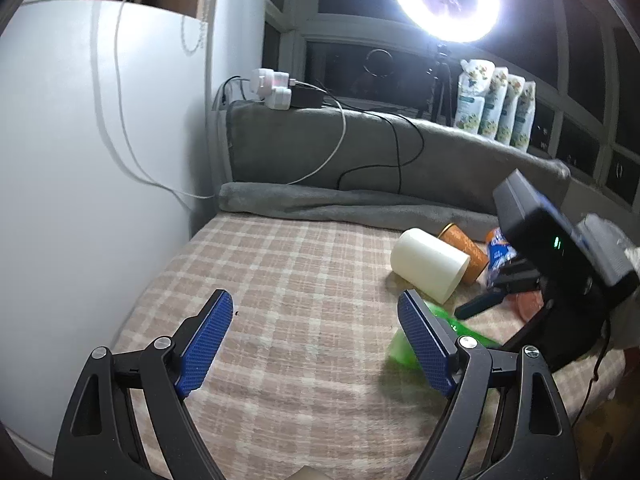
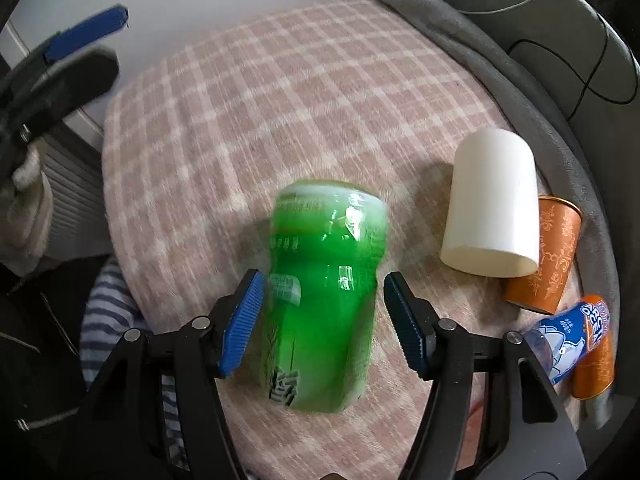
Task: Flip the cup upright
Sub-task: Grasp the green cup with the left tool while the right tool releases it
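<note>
Over the bare left stretch of the checked blanket my left tongs hang spread wide with nothing between the blue pads; they take no part in the work so far as I can see.

Moving right to the middle, the green cup sits between the pads of my right tongs. It is blurred, so I cannot say for certain how it lies; I judge it is on its side or tilted on the blanket, one end pointing away from me towards the far side, the other close under the tongs. My right tongs are spread around it: there is a clear gap on the right side, and on the left I cannot tell whether the pad touches. So no grip is made yet.

Farther right, near the grey rolled edge, a white cup lies on its side, with an orange cup just beside it and a blue-labelled bottle nearer to me.

As I judge it, the task is barely begun: closing on the green cup, lifting, turning it mouth up and setting it down all remain.
</note>
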Demonstrator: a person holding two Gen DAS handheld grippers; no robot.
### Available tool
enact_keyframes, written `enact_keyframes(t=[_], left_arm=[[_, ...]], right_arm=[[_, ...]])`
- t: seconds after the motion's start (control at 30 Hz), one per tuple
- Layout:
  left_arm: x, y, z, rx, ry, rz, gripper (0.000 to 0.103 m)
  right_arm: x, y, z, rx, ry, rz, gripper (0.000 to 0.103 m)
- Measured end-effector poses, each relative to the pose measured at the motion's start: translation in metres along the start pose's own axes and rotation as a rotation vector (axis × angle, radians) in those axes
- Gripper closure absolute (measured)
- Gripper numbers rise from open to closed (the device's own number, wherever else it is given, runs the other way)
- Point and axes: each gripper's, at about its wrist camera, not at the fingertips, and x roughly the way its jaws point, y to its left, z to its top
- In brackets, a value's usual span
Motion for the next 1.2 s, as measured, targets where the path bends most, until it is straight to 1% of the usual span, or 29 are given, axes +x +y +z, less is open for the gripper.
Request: enact_keyframes(t=[0.1,0.23,0.37,0.47,0.5,0.53,0.57,0.67,0.77,0.8,0.9,1.0,1.07,1.13,1.2], left_arm=[[0.002,-0.004,0.003,0.055,0.002,-0.024,0.018],[0.009,-0.020,0.005,0.199,0.014,-0.095,0.018],[0.018,-0.042,0.003,0.368,0.043,-0.153,0.018],[0.022,-0.055,0.004,0.460,0.063,-0.221,0.018],[0.022,-0.059,0.004,0.487,0.068,-0.244,0.018],[0.022,-0.065,0.003,0.532,0.078,-0.276,0.018],[0.022,-0.071,0.001,0.566,0.083,-0.294,0.018],[0.021,-0.093,-0.009,0.711,0.114,-0.359,0.018],[0.017,-0.119,-0.026,0.899,0.137,-0.414,0.018],[0.017,-0.126,-0.031,0.967,0.139,-0.425,0.018],[0.024,-0.136,-0.036,1.094,0.163,-0.431,0.018],[0.038,-0.144,-0.041,1.244,0.180,-0.398,0.018],[0.045,-0.146,-0.047,1.327,0.191,-0.394,0.018],[0.049,-0.149,-0.051,1.402,0.210,-0.405,0.018],[0.052,-0.154,-0.058,1.476,0.208,-0.405,0.018]], right_arm=[[-0.013,-0.005,-0.002,0.041,-0.054,0.014,0.032],[-0.034,-0.014,-0.019,0.113,-0.142,0.010,0.032],[-0.051,-0.027,-0.052,0.229,-0.215,0.026,0.031],[-0.058,-0.035,-0.076,0.304,-0.247,0.017,0.031],[-0.062,-0.040,-0.088,0.348,-0.262,0.012,0.031],[-0.062,-0.045,-0.095,0.374,-0.271,0.016,0.031],[-0.064,-0.049,-0.105,0.413,-0.282,0.024,0.031],[-0.066,-0.059,-0.133,0.518,-0.301,0.025,0.031],[-0.065,-0.068,-0.155,0.591,-0.311,0.026,0.031],[-0.065,-0.070,-0.164,0.623,-0.316,0.028,0.031],[-0.064,-0.073,-0.182,0.678,-0.328,0.038,0.031],[-0.065,-0.076,-0.194,0.725,-0.343,0.039,0.031],[-0.067,-0.079,-0.203,0.755,-0.359,0.045,0.031],[-0.069,-0.083,-0.212,0.783,-0.377,0.048,0.031],[-0.070,-0.087,-0.218,0.811,-0.388,0.046,0.031]])
